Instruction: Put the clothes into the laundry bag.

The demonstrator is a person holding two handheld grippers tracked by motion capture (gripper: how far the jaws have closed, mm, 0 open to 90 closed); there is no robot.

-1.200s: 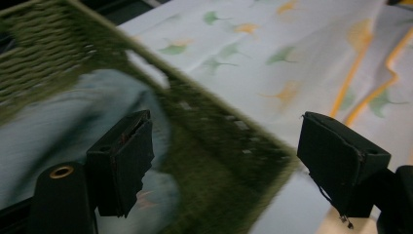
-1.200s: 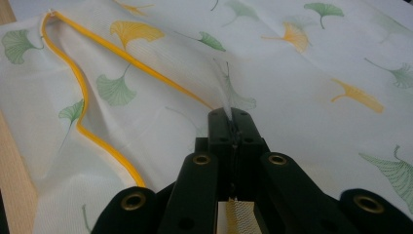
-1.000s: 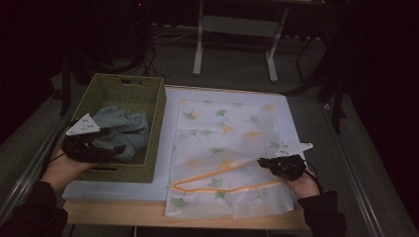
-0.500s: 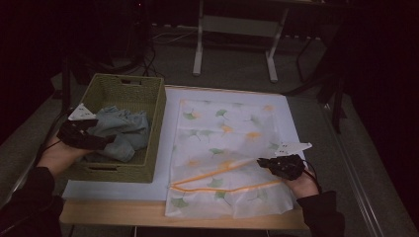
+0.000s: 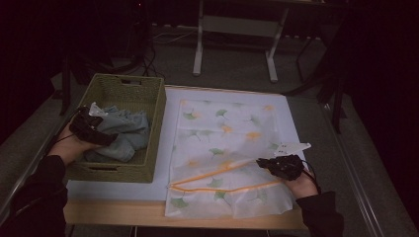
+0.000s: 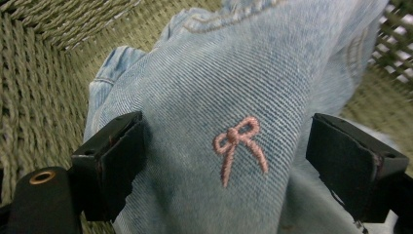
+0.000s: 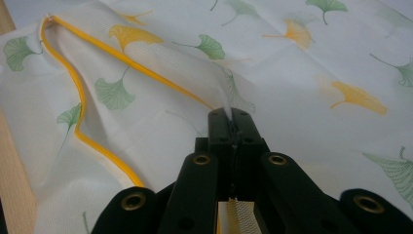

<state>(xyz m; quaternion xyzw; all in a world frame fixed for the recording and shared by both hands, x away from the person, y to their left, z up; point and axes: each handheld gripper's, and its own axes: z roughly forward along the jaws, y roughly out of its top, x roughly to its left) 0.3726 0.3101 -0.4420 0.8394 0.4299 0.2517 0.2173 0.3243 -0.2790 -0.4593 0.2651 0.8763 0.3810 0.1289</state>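
Left gripper view: jeans (image 6: 219,122) between my left tool's (image 6: 224,161) spread jaws.
It has moved deeper into the basket (image 5: 123,86); my right tool (image 7: 233,127) stays pinching the mesh bag (image 7: 302,73).

High view dim, perhaps underexposed (gripper views brighter, sharper).

A dim lab or studio set up for recording: a lit counter (image 5: 123,190) stands on grey carpet (image 5: 237,74), with metal stand legs (image 5: 200,44), loose cables (image 5: 148,54) and dark equipment around it.
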